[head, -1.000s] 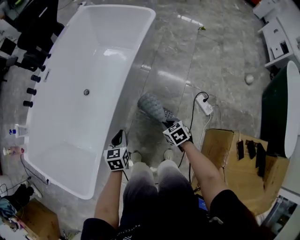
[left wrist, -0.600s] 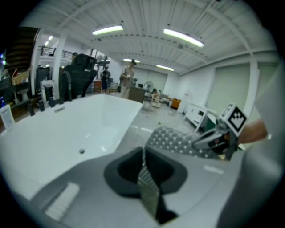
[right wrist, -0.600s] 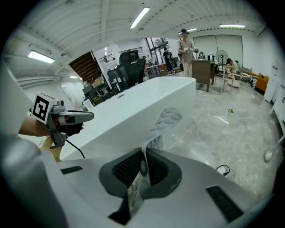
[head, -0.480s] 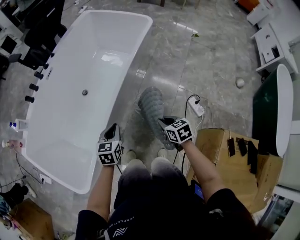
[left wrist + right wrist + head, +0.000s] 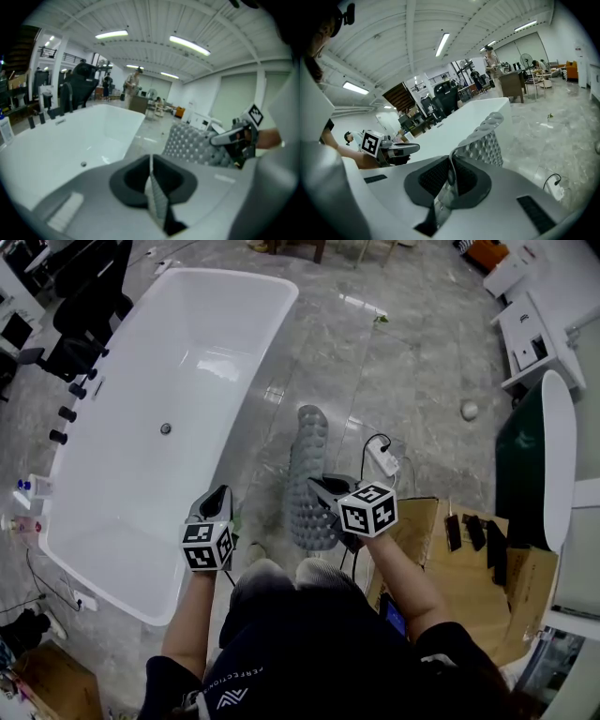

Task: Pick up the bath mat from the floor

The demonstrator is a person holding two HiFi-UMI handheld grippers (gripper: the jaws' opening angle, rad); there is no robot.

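Observation:
The bath mat (image 5: 309,470) is grey and studded with suction cups. It hangs clear of the marble floor beside the bathtub, one end pinched in my right gripper (image 5: 321,487), which is shut on it. In the right gripper view the mat (image 5: 486,138) rises from between the closed jaws of my right gripper (image 5: 451,177) and curls over at its top. My left gripper (image 5: 220,501) is held over the tub's near rim, apart from the mat, with its jaws together and nothing in them. The left gripper view shows my left gripper (image 5: 150,172), with the mat (image 5: 194,145) off to the right.
A long white bathtub (image 5: 122,521) fills the left side, with black taps (image 5: 67,413) along its far edge. A white power strip (image 5: 382,461) and its cable lie on the floor by the mat. A cardboard box (image 5: 478,582) and a dark green tub (image 5: 525,474) stand at the right.
The right gripper has lifted the mat higher, and the mat now hangs longer and straighter. Both grippers have shifted toward the lower left of the view.

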